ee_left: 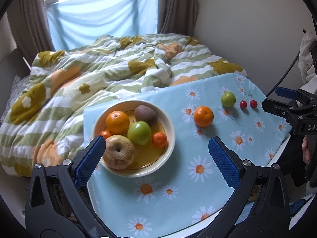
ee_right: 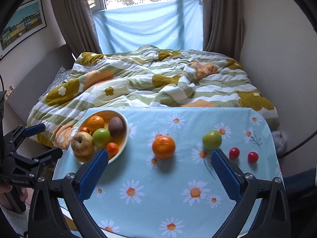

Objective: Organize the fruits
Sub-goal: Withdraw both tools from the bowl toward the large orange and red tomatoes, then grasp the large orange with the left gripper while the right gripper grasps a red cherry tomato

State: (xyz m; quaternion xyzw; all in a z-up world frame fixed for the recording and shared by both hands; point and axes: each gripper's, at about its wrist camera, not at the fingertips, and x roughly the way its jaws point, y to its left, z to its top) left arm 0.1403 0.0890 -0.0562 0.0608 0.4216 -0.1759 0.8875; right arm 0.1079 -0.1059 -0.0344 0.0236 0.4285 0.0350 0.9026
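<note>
A cream bowl (ee_left: 170, 127) (ee_right: 124, 138) on the daisy-print cloth holds a large orange, a kiwi, a green apple, a wrinkled tan apple and two small tangerines. Loose on the cloth to its right lie an orange (ee_left: 203, 116) (ee_right: 163, 147), a green apple (ee_left: 228, 99) (ee_right: 211, 140) and two red cherries (ee_left: 243, 104) (ee_right: 234, 153). My left gripper (ee_left: 156, 144) stands open just before the bowl, nothing between its blue pads. My right gripper (ee_right: 159, 156) is open too, held short of the loose orange. Each gripper also shows at the edge of the other's view.
The small table (ee_right: 178, 198) under the blue cloth stands against a bed with a rumpled green-and-white flowered quilt (ee_right: 158, 79). Walls close in on both sides; a curtained window is at the back. A person's hand (ee_left: 306, 148) holds the right gripper's handle.
</note>
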